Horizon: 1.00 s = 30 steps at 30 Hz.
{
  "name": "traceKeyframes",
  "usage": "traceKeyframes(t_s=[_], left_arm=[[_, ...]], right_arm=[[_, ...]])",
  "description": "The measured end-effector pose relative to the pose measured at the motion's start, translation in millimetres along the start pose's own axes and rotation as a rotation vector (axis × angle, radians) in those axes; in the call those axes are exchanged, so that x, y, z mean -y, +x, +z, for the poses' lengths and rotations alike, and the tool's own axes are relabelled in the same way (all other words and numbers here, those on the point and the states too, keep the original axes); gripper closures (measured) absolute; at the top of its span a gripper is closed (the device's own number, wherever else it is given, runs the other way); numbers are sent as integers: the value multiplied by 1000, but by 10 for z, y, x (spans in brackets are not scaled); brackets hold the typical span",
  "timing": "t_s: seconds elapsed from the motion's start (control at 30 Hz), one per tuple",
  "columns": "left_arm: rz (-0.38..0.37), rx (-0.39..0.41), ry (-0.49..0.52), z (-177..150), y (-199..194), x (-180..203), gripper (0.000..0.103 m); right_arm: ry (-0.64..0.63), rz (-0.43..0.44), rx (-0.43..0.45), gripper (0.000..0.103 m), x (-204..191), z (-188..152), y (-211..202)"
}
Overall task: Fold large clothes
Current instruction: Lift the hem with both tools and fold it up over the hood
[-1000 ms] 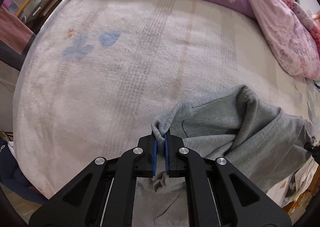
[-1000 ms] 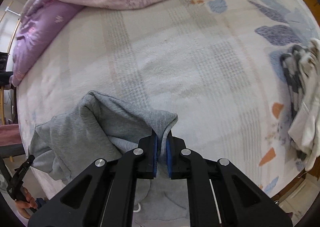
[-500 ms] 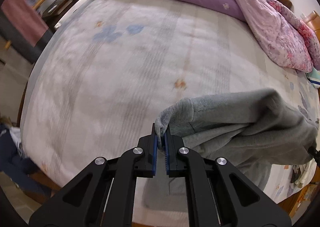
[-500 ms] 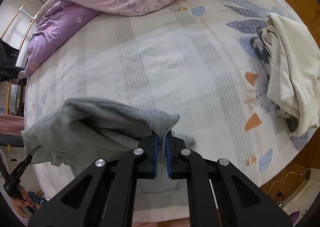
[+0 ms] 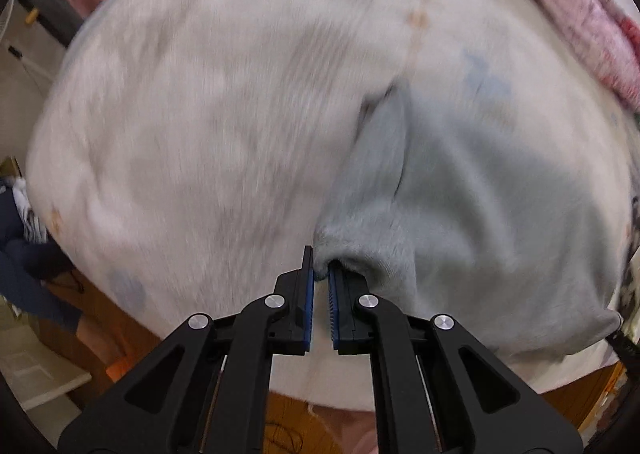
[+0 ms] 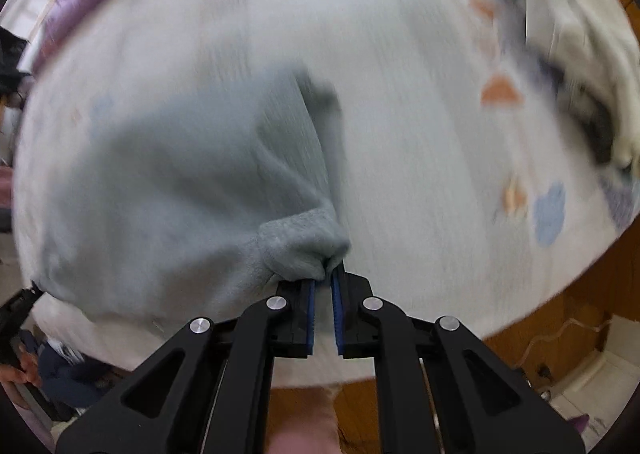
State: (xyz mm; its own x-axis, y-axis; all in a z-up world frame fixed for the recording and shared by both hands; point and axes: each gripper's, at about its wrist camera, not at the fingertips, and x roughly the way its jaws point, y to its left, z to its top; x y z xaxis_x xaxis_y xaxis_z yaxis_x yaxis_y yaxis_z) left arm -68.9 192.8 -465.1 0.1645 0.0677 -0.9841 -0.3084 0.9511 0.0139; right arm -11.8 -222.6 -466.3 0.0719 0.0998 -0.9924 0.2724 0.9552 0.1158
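Observation:
A grey sweatshirt (image 5: pixel 480 214) hangs stretched between my two grippers above the bed; it also shows in the right wrist view (image 6: pixel 180 182). My left gripper (image 5: pixel 321 274) is shut on one ribbed corner of it. My right gripper (image 6: pixel 323 281) is shut on the other corner. The cloth billows out ahead of both grippers, with one sleeve (image 6: pixel 316 102) trailing forward. Both views are motion-blurred.
The bed (image 5: pixel 200 114) has a pale patterned cover. A pink and purple duvet (image 5: pixel 580 14) lies along its far side. A heap of white and dark clothes (image 6: pixel 572 54) lies at the bed's right. The wooden floor (image 6: pixel 540 314) shows below the bed's edge.
Both grippers have risen and swung quickly, still holding the sweatshirt. The garment has spread wide and flung forward over the bed, and the bed's near edge and the floor have come into view.

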Motion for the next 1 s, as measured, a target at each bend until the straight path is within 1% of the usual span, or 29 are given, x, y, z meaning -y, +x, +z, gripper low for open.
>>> traceKeyframes(t_s=[0.03, 0.1, 0.13, 0.17, 0.2, 0.23, 0.33, 0.37, 0.4, 0.43, 0.5, 0.57, 0.67, 0.7, 0.73, 0.77, 0.8, 0.83, 0.87, 0.9, 0.93, 1.0], left_arm=[[3, -15, -3, -68, 60, -24, 93], [42, -85, -26, -247, 200, -117, 93], [42, -107, -35, -292, 220, -153, 93], [34, -128, -52, -354, 207, -210, 93], [16, -129, -70, -406, 140, -267, 93], [3, -120, -76, -435, 61, -299, 93], [-30, -78, -55, -434, -186, -282, 92], [-38, -61, -37, -411, -245, -244, 92], [-45, -45, -17, -382, -296, -193, 92], [-58, -26, 9, -323, -341, -108, 92], [-88, -15, 38, -214, -339, 36, 92], [-105, -20, 62, -94, -269, 198, 92], [-142, -13, 83, 35, -138, 377, 92], [-146, -29, 89, 75, -46, 437, 92], [-137, -66, 93, 74, 112, 488, 92], [-132, -92, 95, 66, 223, 513, 93], [-128, -130, 105, 19, 379, 531, 93], [-109, -175, 121, -54, 529, 537, 94], [-92, -209, 133, -125, 618, 529, 94], [-94, -201, 141, -160, 619, 518, 94], [-103, -185, 148, -193, 554, 497, 94], [-120, -198, 146, -196, 448, 462, 93]], right_arm=[[1, -24, -34, 96, 33, -94, 132], [32, -74, -112, 95, 128, -228, 314], [62, -73, -143, 93, 195, -284, 351], [111, -37, -162, 93, 292, -348, 331], [140, -7, -158, 93, 347, -376, 278], [163, 13, -143, 93, 398, -395, 181], [171, 24, -40, 93, 438, -327, -226], [174, 46, 3, 93, 421, -248, -378], [173, 70, 25, 93, 392, -179, -460], [165, 101, 46, 93, 341, -83, -531], [140, 115, 64, 93, 221, 88, -562], [105, 125, 46, 93, 60, 277, -460], [84, 153, -3, 93, -78, 396, -175], [86, 154, -25, 93, -116, 359, -45], [96, 146, -55, 93, -126, 346, 131], [108, 132, -98, 95, -116, 307, 330], [115, 123, -136, 99, -99, 258, 490], [127, 122, -144, 99, -66, 189, 634], [136, 138, -108, 100, -39, 145, 632], [143, 142, -107, 100, -30, 136, 610], [163, 141, -126, 100, -17, 140, 568], [201, 144, -168, 99, 11, 162, 471]])
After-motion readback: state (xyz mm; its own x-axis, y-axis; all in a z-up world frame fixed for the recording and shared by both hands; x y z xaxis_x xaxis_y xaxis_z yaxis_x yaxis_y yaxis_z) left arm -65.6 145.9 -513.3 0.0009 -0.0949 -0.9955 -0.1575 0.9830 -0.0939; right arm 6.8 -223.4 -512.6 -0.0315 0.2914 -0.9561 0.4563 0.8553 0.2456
